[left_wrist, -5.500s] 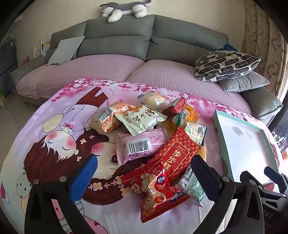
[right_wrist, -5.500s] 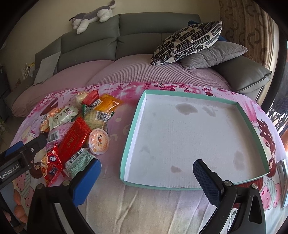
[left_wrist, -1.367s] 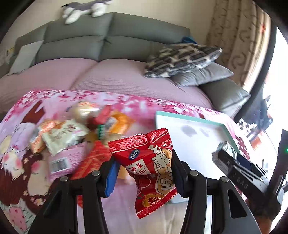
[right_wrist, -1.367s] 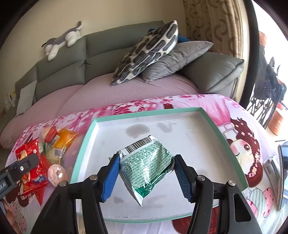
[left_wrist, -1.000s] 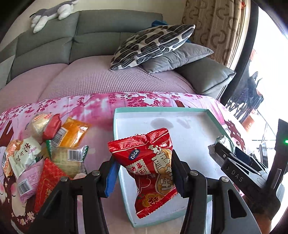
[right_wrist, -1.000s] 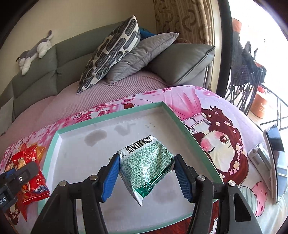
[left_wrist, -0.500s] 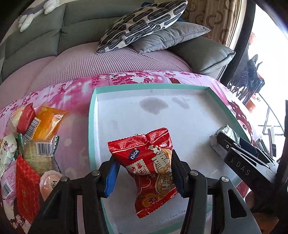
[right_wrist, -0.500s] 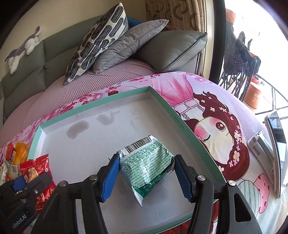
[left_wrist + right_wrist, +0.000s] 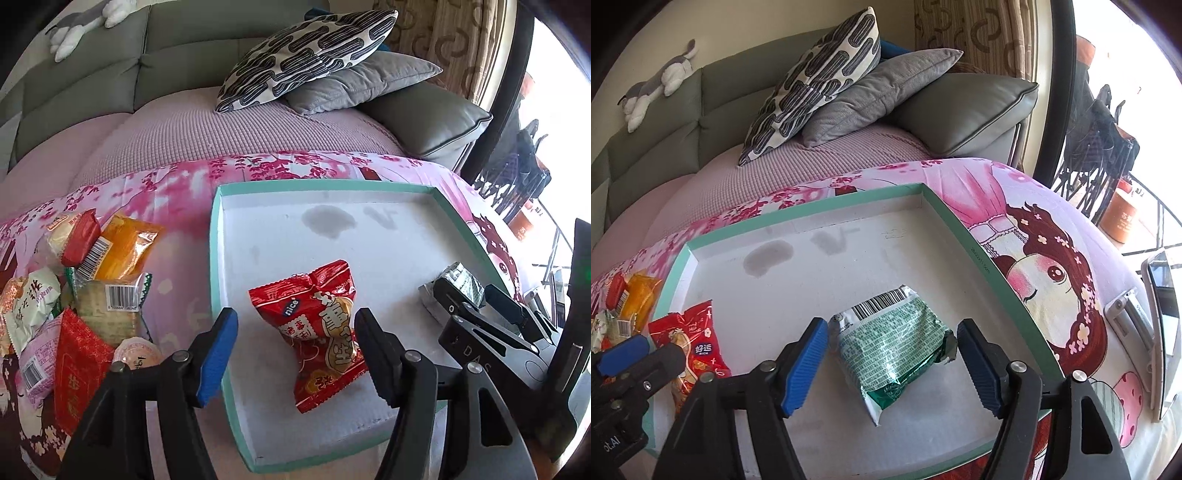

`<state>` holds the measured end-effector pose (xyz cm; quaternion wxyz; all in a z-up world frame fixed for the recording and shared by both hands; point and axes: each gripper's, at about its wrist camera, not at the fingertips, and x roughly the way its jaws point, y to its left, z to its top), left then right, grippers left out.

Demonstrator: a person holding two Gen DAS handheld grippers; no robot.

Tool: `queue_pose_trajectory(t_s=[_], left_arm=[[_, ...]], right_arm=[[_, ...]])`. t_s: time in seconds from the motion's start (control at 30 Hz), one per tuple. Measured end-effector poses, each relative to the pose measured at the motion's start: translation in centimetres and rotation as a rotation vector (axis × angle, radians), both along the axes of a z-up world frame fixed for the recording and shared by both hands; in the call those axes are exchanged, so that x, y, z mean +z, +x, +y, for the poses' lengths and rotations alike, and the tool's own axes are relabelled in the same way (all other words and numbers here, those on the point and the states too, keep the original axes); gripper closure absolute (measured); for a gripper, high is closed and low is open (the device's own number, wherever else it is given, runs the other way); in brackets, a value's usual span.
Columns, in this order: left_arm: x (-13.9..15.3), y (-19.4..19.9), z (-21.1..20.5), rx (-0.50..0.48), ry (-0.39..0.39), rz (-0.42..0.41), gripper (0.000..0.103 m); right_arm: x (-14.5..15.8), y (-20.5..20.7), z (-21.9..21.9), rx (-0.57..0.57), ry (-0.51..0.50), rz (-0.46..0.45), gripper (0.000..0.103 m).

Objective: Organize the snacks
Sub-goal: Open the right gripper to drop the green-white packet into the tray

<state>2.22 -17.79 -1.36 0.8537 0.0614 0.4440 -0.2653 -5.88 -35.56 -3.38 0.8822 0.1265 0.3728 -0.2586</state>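
While jaws just opened, red snack pack, green snack pack, teal-rimmed tray

Grey sofa with patterned cushion, patterned curtain, bright window light.

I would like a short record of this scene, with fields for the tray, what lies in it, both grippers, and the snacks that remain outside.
tray: shallow white tray with green rim, on the pink cloth
in tray: red packet; green packet
left gripper: jaws just opened, red packet loose between them
right gripper: jaws just opened, green packet loose between them
outside tray: pile of snacks on the cloth, left of the tray
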Motion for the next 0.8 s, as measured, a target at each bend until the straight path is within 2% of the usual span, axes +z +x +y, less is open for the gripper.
queue_pose_trajectory(t_s=[0.23, 0.27, 0.3, 0.47, 0.57, 0.8], left_arm=[[-0.1, 0.6, 2.9, 0.108, 0.011, 0.014, 0.031], [-0.1, 0.8, 3.3, 0.125, 0.01, 0.011, 0.03], [0.0, 0.9, 3.7, 0.14, 0.011, 0.008, 0.03], [0.2, 1.2, 5.6, 0.21, 0.008, -0.001, 0.029], [0.1, 1.4, 6.8, 0.259, 0.002, -0.005, 0.007], [0.0, 2.1, 10.9, 0.387, -0.019, -0.026, 0.004]], right_arm=[[0.3, 0.3, 0.9, 0.039, 0.0, -0.024, 0.01], [0.3, 0.3, 1.0, 0.042, 0.001, -0.029, 0.007], [0.4, 0.3, 1.1, 0.044, -0.001, -0.034, 0.0], [0.5, 0.4, 1.3, 0.054, 0.006, -0.043, 0.0], [0.5, 0.4, 1.4, 0.053, 0.01, -0.05, 0.0], [1.4, 0.6, 2.8, 0.086, -0.023, -0.07, 0.0]])
